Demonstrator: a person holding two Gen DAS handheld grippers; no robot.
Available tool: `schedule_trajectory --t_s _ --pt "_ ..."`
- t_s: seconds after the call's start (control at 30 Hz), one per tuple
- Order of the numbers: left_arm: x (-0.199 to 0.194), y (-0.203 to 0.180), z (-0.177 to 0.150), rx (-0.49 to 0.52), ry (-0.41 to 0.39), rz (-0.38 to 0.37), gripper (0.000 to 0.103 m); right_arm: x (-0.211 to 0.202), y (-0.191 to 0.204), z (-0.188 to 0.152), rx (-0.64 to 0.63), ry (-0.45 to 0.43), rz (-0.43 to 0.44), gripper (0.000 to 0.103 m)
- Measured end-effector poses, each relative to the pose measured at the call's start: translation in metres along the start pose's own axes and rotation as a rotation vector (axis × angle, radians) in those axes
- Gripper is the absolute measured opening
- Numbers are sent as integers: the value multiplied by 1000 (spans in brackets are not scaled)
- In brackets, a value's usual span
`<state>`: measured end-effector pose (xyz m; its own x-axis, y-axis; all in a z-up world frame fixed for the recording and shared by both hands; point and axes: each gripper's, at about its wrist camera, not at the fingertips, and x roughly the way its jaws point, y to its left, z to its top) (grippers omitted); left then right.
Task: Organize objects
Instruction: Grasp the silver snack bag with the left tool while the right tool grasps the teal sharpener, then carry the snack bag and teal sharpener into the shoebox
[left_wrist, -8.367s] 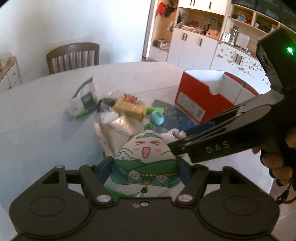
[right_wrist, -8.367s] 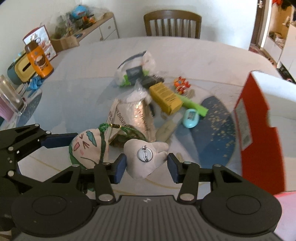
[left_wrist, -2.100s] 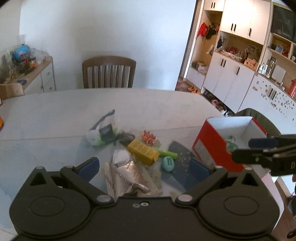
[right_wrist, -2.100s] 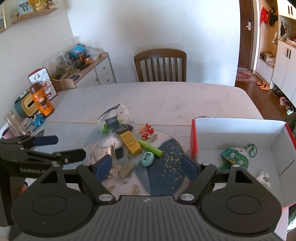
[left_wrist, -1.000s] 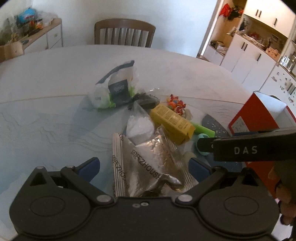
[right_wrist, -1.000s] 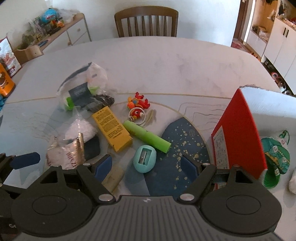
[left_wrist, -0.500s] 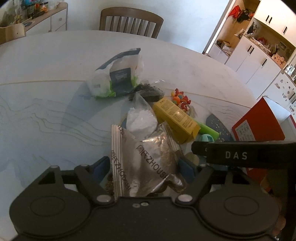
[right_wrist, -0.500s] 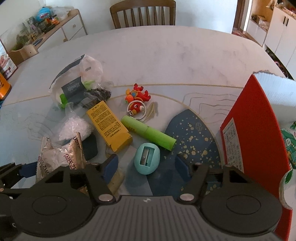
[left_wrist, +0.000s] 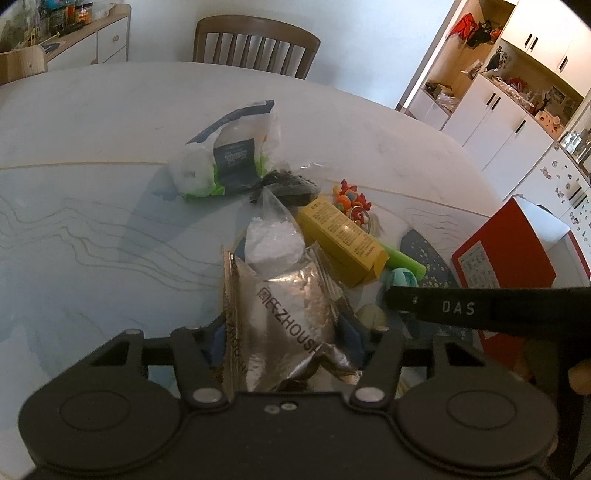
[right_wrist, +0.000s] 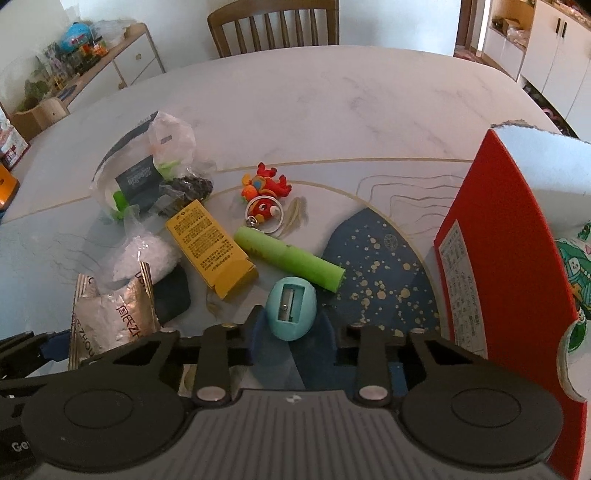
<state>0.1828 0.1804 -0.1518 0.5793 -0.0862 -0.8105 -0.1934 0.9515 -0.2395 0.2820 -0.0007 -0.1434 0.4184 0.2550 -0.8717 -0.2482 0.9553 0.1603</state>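
Home dining room: table (right_wrist: 332, 85), chair (right_wrist: 273, 26), cupboards (left_wrist: 517, 107).

Silver foil pouch (left_wrist: 284, 317) crumpled, teal egg-shaped sharpener (right_wrist: 291, 308) flat on table

Both grippers sit low and side by side. The left gripper (left_wrist: 282, 332) has its fingers squeezed in on both sides of a silver foil bag (left_wrist: 284, 317). The right gripper (right_wrist: 291, 330) pinches a teal egg-shaped sharpener (right_wrist: 291, 308), blue fingers (right_wrist: 258, 332) touching it.
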Motion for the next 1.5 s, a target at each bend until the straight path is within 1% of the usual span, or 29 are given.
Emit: schedule_trajectory --t_s 0.23,0.33,0.6,0.83,1.03,1.17,1.33,1.5 --pt "-7 -2 -1 8 13 -6 55 -12 -4 -4 3 -21 -3 28" --pt "-14 -3 -1 7 16 -18 54 -23 -6 -6 8 -30 12 28" --pt "-41 -13 3 40 0 -49 54 -68 -13 -13 15 -84 58 28" --pt "-68 -31 12 73 -12 -87 54 -111 -19 -22 22 -129 87 28" --pt "-90 -56 19 117 -28 -121 54 -145 -30 -30 22 -172 102 28" --pt "-101 -76 22 145 -39 -148 54 -165 -43 -34 29 -209 94 28" --pt "-110 -105 24 193 -52 -176 54 -185 -64 -41 46 -250 93 28" --pt "-111 -135 21 241 -61 -195 54 -196 -88 -46 62 -273 93 28"
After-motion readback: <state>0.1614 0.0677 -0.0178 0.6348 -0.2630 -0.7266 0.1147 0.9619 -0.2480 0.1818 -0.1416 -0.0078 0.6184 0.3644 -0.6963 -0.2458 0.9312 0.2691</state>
